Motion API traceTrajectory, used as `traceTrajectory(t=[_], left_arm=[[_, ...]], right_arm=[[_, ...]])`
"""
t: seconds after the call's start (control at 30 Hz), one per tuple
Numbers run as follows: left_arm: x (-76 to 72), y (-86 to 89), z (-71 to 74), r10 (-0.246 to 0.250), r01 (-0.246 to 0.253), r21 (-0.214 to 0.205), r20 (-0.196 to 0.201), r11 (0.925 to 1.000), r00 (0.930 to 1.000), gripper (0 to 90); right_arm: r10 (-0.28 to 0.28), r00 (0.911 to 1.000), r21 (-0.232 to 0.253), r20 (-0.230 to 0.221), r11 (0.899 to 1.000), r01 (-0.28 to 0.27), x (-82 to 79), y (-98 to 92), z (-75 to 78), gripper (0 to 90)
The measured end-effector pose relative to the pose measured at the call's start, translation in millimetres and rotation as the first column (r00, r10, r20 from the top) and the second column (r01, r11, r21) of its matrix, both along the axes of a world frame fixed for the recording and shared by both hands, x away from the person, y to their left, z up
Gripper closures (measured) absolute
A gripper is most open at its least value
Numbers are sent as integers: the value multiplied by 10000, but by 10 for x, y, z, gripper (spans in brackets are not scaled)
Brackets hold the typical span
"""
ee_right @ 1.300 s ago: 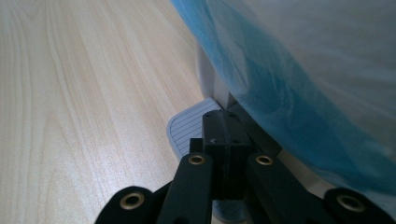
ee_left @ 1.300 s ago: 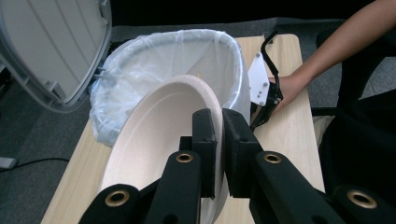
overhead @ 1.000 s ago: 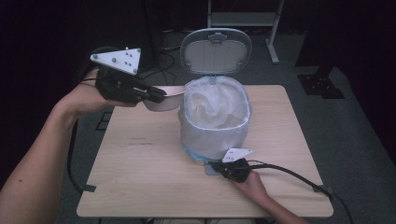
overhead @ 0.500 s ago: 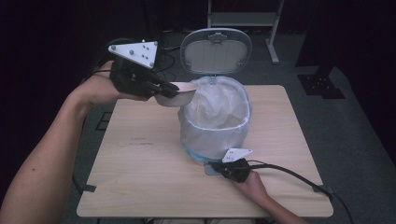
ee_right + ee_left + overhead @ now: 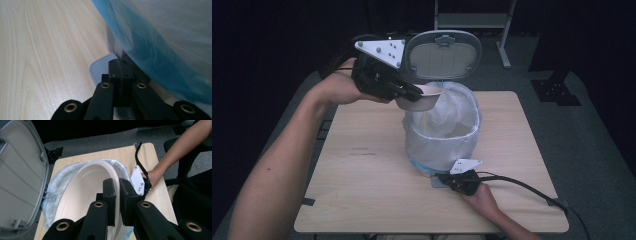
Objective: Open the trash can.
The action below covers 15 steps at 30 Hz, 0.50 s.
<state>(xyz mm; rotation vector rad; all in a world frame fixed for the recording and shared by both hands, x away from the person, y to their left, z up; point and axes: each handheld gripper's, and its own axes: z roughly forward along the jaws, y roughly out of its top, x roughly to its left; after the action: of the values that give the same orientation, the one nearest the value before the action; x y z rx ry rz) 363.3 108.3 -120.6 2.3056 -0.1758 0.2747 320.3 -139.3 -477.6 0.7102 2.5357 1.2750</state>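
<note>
Shallow cream-coloured paper bowl [image 5: 421, 98], round and matte with a thin rolled rim, held tilted over the near-left edge of the pedal bin's mouth. Left gripper [image 5: 412, 92] is clenched on the bowl's rim, which the left gripper view shows pinched between the two black pads [image 5: 110, 195]. Right gripper [image 5: 119, 65] has its jaws clenched with nothing between them, their tips pressing the ribbed grey plastic foot pedal [image 5: 98, 68] at the bin's base. Grey oval plastic lid [image 5: 442, 54] stands raised behind the opening. Bin [image 5: 442, 132] is lined with a thin translucent white bag, crinkled and slack, blue-tinted near the bottom; it stands on a pale wood-grain table [image 5: 362, 170].

Likely risks, as judged from this position: if the bowl is let go while it overhangs the rim, it could catch on the edge and fall outside onto the table; the light, stiff bowl may also snag the loose liner and drag it inward. Should the right gripper slip off the smooth pedal, the lid would probably drop onto the bowl and the left gripper.
</note>
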Motion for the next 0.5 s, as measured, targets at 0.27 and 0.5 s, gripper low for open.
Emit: traceTrajectory(t=[0.27, 0.5], left_arm=[[18, -117, 20, -227, 227, -95, 46, 9997, 9997, 844], [53, -289, 8, -482, 482, -27, 53, 9988, 9988, 844]], right_arm=[[6, 10000, -1, -4, 10000, -6, 0, 0, 0, 900], [-1, 10000, -2, -4, 10000, 1, 0, 0, 0, 900]])
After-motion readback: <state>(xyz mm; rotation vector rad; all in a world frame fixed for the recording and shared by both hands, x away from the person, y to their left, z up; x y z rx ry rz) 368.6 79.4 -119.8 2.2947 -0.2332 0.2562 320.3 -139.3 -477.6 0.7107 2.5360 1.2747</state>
